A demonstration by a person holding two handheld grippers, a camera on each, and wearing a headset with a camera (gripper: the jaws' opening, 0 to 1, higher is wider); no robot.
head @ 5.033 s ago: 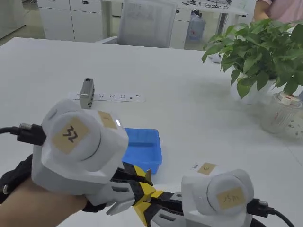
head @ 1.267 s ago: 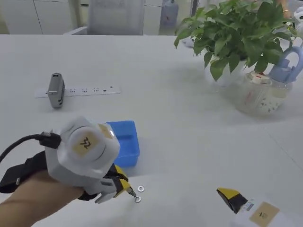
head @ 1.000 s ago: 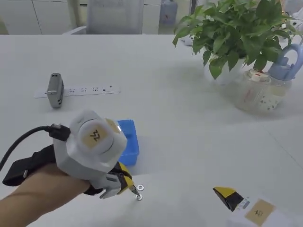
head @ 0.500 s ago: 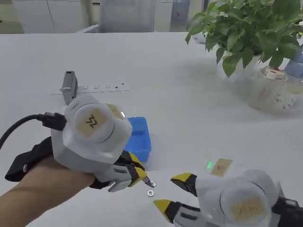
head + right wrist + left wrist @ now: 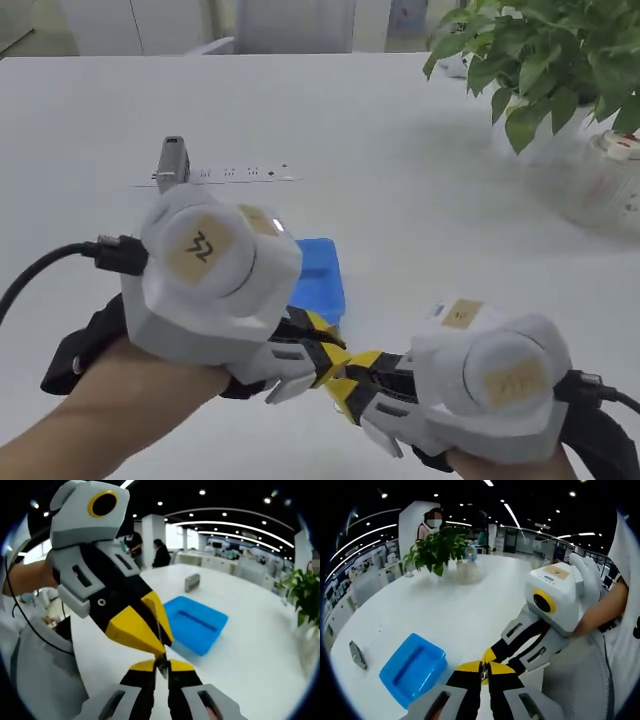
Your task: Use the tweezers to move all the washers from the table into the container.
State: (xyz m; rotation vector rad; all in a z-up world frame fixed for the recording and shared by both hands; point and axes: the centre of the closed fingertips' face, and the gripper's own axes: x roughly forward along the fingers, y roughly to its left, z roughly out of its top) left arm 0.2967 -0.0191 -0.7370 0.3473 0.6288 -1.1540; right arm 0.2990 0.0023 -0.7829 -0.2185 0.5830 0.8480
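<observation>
We're on left gripper [image 5: 330, 356] and right gripper [image 5: 350, 385], yellow tips nose to nose. In head view, bulky white housings cover pinch. Right gripper view gives us it: thin steel tweezers [image 5: 158, 630] clamped flat between left jaws, right jaws squeezed onto their point. Just beyond, blue container [image 5: 325, 300], glossy plastic, shallow, rounded rim, sitting on matte white table [image 5: 420, 200]. Farther back, white power strip [image 5: 235, 174]. Leafy green plant [image 5: 540, 60] far right.
</observation>
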